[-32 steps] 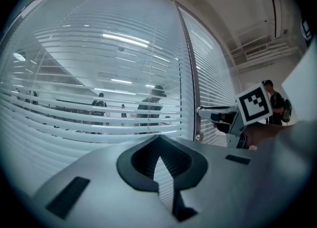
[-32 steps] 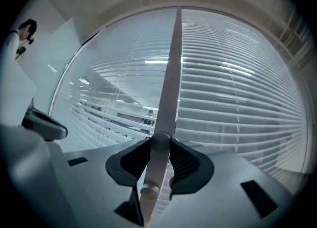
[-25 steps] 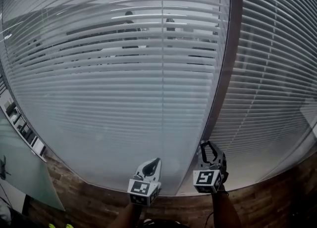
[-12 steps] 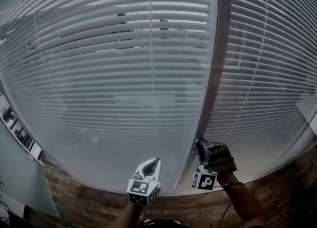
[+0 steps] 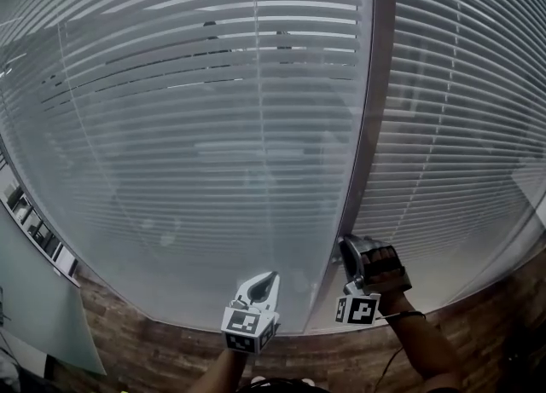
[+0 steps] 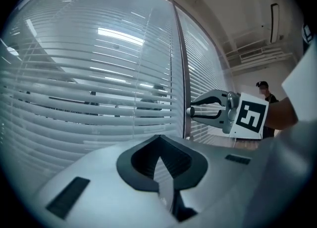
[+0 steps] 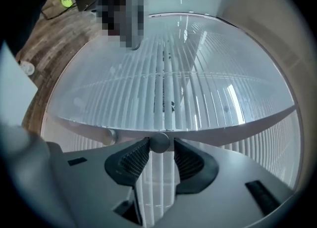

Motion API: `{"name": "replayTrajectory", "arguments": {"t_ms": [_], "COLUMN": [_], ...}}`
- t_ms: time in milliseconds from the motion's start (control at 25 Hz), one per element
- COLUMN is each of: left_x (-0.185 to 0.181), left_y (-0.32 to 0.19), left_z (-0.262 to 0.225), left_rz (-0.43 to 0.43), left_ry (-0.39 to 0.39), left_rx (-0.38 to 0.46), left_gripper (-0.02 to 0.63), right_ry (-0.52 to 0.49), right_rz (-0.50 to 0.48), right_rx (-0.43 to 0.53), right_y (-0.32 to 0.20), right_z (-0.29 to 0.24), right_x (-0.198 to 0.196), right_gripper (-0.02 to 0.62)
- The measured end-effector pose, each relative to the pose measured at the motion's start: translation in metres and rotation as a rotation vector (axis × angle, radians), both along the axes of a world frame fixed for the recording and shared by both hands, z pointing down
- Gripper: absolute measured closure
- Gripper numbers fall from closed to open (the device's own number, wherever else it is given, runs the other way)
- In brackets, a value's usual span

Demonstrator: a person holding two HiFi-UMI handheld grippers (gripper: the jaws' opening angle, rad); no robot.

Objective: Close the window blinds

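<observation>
White slatted blinds (image 5: 213, 127) hang behind curved glass, split by a dark upright frame post (image 5: 368, 127). My right gripper (image 5: 348, 251) reaches to the foot of that post with a hand over it. In the right gripper view its jaws stand on either side of a small round metal knob (image 7: 159, 143) on the frame. The jaws are opening, with a thin gap beside the knob. The left gripper view shows the right gripper (image 6: 190, 112) side-on at the post. My left gripper (image 5: 269, 279) is shut and empty, held low in front of the glass.
A second blind (image 5: 461, 127) covers the pane right of the post. Another small knob (image 7: 108, 134) sits beside the one between the jaws. Wood flooring (image 5: 153, 349) runs under the glass. A glass panel (image 5: 34, 314) stands at the left. Dim figures (image 5: 209, 29) show through the slats.
The right gripper has rolled at the post: its marker cube swung lower and the hand now lies on top. The left gripper has stayed put.
</observation>
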State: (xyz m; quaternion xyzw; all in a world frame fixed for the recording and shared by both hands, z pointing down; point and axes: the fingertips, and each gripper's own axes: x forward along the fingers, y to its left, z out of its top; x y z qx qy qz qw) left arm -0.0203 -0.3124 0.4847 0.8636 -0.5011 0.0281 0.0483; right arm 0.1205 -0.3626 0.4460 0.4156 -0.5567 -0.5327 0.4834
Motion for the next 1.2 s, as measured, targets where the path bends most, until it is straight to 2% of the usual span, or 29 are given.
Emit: {"name": "replayTrajectory", "arguments": {"t_ms": [80, 160, 320, 440, 520, 600, 680, 840, 960, 1200], "left_x": [-0.002, -0.002, -0.006, -0.003, -0.003, 0.0, 0.003, -0.002, -0.007, -0.012], "left_y": [0.0, 0.0, -0.001, 0.0, -0.001, 0.0, 0.002, 0.001, 0.0, -0.002], "left_z": [0.0, 0.003, 0.002, 0.003, 0.006, 0.008, 0.008, 0.008, 0.012, 0.009], "left_rz": [-0.012, -0.01, -0.021, -0.008, -0.002, 0.008, 0.015, 0.003, -0.005, -0.018], "left_ry": [-0.001, -0.005, 0.001, 0.035, 0.032, 0.024, 0.031, 0.038, 0.029, 0.042], "left_rx": [-0.005, -0.004, -0.01, -0.013, -0.013, -0.016, -0.02, -0.022, -0.023, -0.024], "left_gripper": [0.606, 0.606, 0.606, 0.606, 0.606, 0.606, 0.606, 0.606, 0.606, 0.606], "right_ry": [-0.09, -0.256, -0.79, -1.159, -1.369, -1.507, -1.569, -1.601, -1.604, -1.572], "right_rz": [-0.007, -0.019, -0.056, -0.062, -0.046, -0.013, -0.001, 0.023, 0.029, 0.027], "right_rx": [-0.022, -0.058, -0.148, -0.144, -0.132, -0.143, -0.165, -0.161, -0.151, -0.148], "right_y": [0.002, 0.008, 0.014, 0.012, 0.008, 0.004, 0.001, -0.005, -0.005, -0.006], "right_z": [-0.001, -0.004, -0.008, -0.013, -0.018, -0.017, -0.009, -0.005, -0.005, -0.005], "right_x": [0.001, 0.0, -0.004, 0.003, 0.01, 0.014, 0.014, 0.014, 0.015, 0.015], "right_gripper": [0.456, 0.455, 0.456, 0.456, 0.448, 0.427, 0.426, 0.428, 0.466, 0.468]}}
